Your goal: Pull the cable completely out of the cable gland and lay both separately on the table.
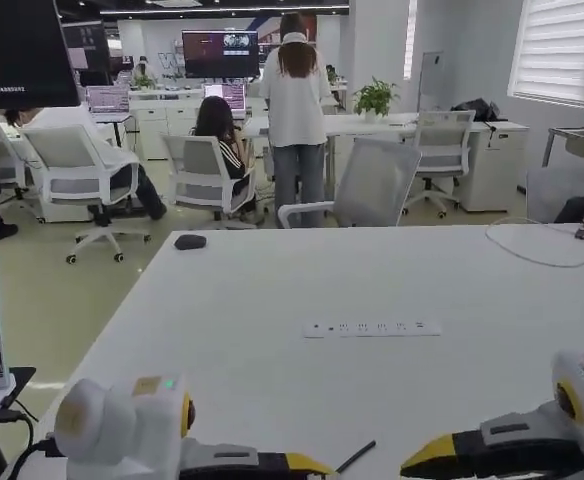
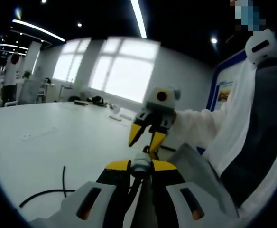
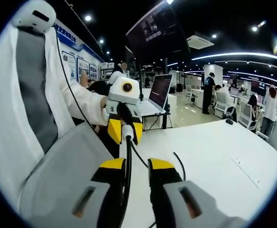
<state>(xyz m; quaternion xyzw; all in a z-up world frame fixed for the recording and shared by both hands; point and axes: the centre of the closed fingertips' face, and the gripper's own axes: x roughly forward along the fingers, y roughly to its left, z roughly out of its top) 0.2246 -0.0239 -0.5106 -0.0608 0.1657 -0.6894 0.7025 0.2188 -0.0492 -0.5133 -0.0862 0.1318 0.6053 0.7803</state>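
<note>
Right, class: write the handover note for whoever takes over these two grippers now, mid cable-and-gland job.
Left gripper: shut on the cable gland.
Right gripper: jaws apart, the cable running between them up to the gland.
Done: nothing yet; the cable is in the gland.
Left: grip the cable, pull it fully out, lay both separately on the table.

A smooth, matt white table (image 1: 272,290) carries a white plastic power strip (image 1: 372,328) with a faint sheen. The left gripper (image 2: 140,167) and right gripper (image 3: 131,166) wear matt grey-and-white plastic shells with glossier yellow jaw tips. The cable gland (image 3: 127,133) is pale plastic, and the black cable (image 2: 39,194) has a smooth, rubbery-looking sheath.
</note>
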